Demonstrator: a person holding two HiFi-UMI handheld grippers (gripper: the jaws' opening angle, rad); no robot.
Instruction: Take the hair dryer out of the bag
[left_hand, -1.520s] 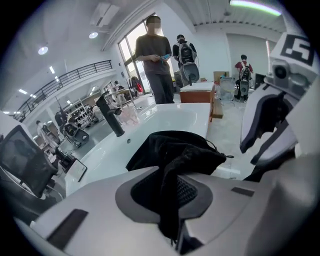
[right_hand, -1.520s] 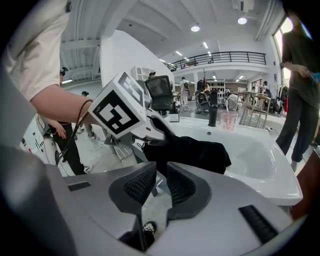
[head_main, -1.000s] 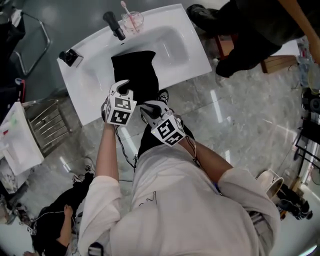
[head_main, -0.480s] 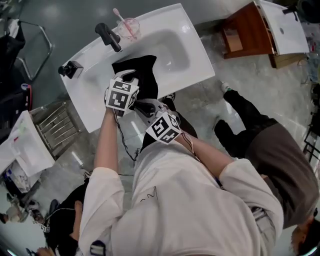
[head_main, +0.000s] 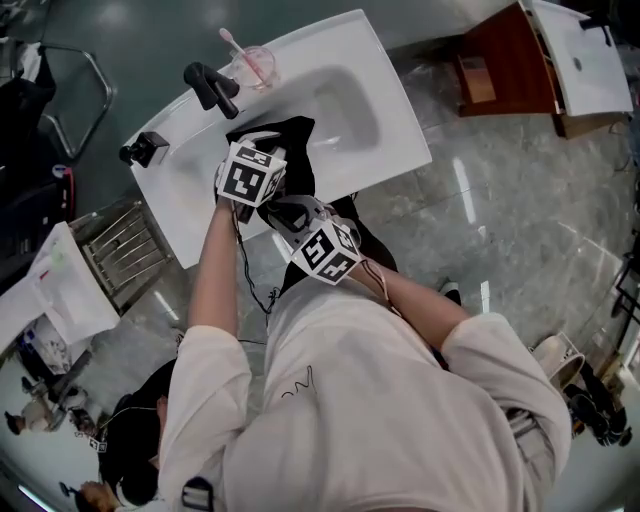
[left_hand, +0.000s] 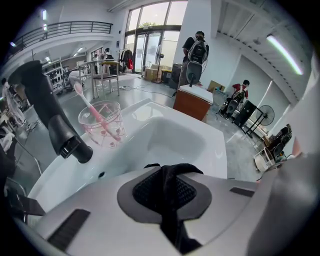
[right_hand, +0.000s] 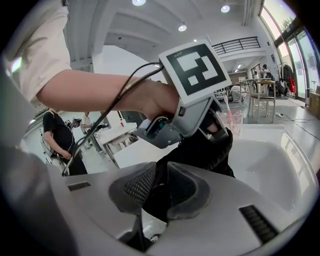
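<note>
While a person leans over the white ceramic washbasin, the black fabric bag lies across its front edge, part in the bowl. The left gripper and the right gripper, 2 in all, each have jaws clamped on its cloth.

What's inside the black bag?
Only black cloth shows. The left hand-held gripper and right hand-held gripper pinch the bag, and its folds hide the inside.
</note>
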